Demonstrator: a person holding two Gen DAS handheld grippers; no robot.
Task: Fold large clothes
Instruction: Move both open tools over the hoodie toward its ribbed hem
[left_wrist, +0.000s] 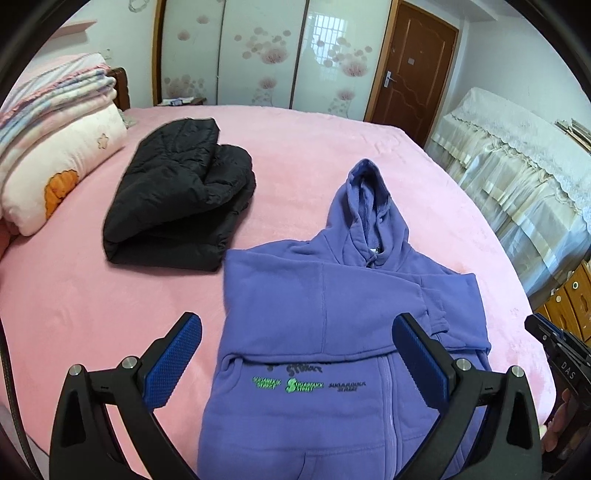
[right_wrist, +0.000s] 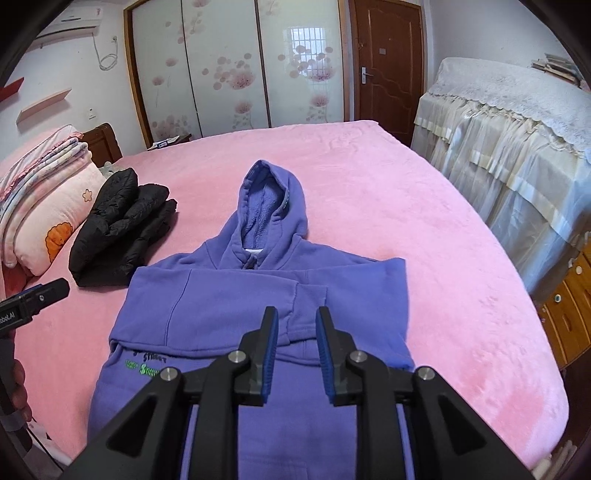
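A pink bedspread (right_wrist: 406, 206) covers the whole bed. At its left end lies a stack of folded quilts (left_wrist: 55, 122), the lowest one cream with an orange flower, against a dark wooden headboard (right_wrist: 101, 144). Behind the bed stands a wardrobe with sliding doors (right_wrist: 229, 66) printed with pink blossoms, and next to it a brown wooden door (right_wrist: 388, 62) with a metal handle. To the right, a piece of furniture sits under a lace cloth (right_wrist: 509, 122). An air conditioner (right_wrist: 70, 22) hangs high on the left wall.

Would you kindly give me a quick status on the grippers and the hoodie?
Left gripper wide open, empty. Right gripper slightly open, empty, above the purple hoodie. Hoodie flat on pink bed, sleeves folded across chest. Folded black jacket beside it, clear.
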